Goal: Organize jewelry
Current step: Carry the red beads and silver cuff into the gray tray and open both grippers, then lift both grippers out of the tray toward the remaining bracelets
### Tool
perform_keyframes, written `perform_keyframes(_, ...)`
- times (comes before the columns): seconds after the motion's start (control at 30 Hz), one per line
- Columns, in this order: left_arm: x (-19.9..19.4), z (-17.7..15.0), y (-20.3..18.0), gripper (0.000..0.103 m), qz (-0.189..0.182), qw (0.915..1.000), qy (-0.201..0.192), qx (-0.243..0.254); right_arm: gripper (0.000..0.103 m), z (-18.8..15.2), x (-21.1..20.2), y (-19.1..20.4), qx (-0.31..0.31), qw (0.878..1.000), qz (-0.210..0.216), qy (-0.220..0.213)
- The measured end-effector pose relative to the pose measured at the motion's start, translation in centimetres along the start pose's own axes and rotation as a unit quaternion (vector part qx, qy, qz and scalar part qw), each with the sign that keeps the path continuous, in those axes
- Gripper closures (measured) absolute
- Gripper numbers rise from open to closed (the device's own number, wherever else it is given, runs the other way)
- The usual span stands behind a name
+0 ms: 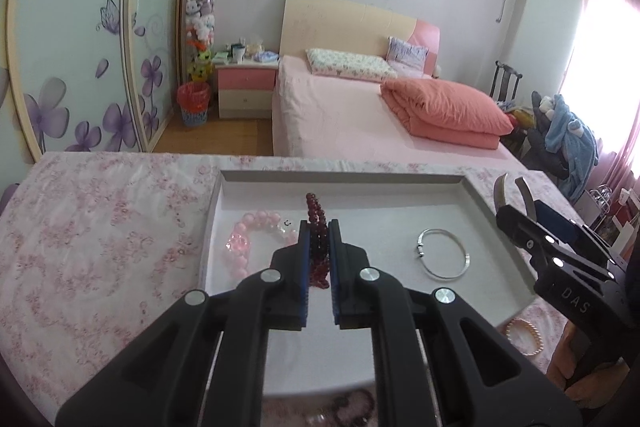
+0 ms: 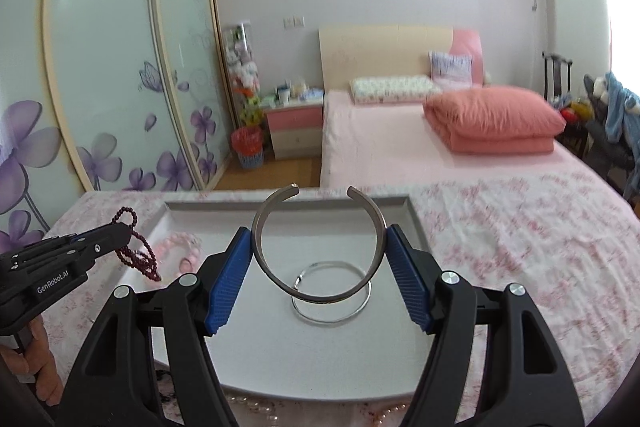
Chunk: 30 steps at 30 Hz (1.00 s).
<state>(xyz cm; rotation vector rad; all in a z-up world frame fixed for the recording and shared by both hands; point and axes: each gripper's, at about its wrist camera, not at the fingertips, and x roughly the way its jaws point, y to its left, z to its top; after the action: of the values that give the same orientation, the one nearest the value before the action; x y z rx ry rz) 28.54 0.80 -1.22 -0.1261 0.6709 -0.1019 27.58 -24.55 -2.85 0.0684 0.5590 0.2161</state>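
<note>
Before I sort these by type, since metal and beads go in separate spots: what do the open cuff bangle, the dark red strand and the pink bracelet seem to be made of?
The open grey cuff bangle in the right tongs looks like brushed metal: dull, even sheen, rigid band. The dark red bead strand in the left tongs looks like glass or garnet-like stone: glossy, translucent. The pale pink bead bracelet on the grey tray seems quartz or glass: milky, shiny.

Bracelets and a pale grey tray on a floral-clothed surface

The shallow rectangular pale grey tray (image 1: 472, 187) holds a pink bead bracelet (image 1: 244, 243) lying flat at its left and a thin closed silver bangle (image 1: 442, 254) flat toward its right. A dark red bead strand (image 1: 318, 227) hangs pinched between the left hand-held gripper (image 1: 319, 267) pads above the tray. An open grey metal cuff bangle (image 2: 318, 247), gap pointing away, sits clamped in the right hand-held gripper (image 2: 319, 279). A pearly pink bead bracelet (image 1: 526, 337) lies on the cloth beside the tray's near right corner.
</note>
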Motion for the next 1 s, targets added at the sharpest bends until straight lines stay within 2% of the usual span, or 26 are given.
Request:
perform_keyframes(0.1,1.6,0.1,-0.1,0.093,0.001,0.9999,0.011,0.002,0.035,-0.2,1.9,0.3,0.002,1.0,0.001,0.03)
perform_keyframes(0.33,3.9,0.4,0.2,0.093,0.008,0.9996,0.026,0.001,0.034,-0.4,3.7,0.7,-0.006,0.998,-0.001,0.063)
perform_keyframes(0.37,3.9,0.4,0.3,0.092,0.011,0.9996,0.024,-0.001,0.033,-0.4,3.8,0.7,-0.006,0.998,-0.001,0.062)
perform_keyframes(0.43,4.0,0.4,0.7,0.081,0.012,0.9996,0.024,-0.004,0.024,-0.4,3.3,0.8,-0.007,0.998,-0.001,0.057)
perform_keyframes(0.5,3.8,0.4,0.9,0.078,0.015,0.9996,0.021,-0.007,0.024,-0.3,2.8,0.8,-0.009,0.999,-0.001,0.052)
perform_keyframes(0.87,1.4,-0.1,2.6,0.077,0.028,0.9992,0.016,-0.025,0.025,-0.2,0.9,0.3,-0.013,0.999,-0.002,0.042)
perform_keyframes(1.0,-0.1,-0.9,2.8,0.074,0.027,0.9992,0.013,-0.026,0.025,-0.8,-0.5,0.0,-0.021,0.999,-0.003,0.042)
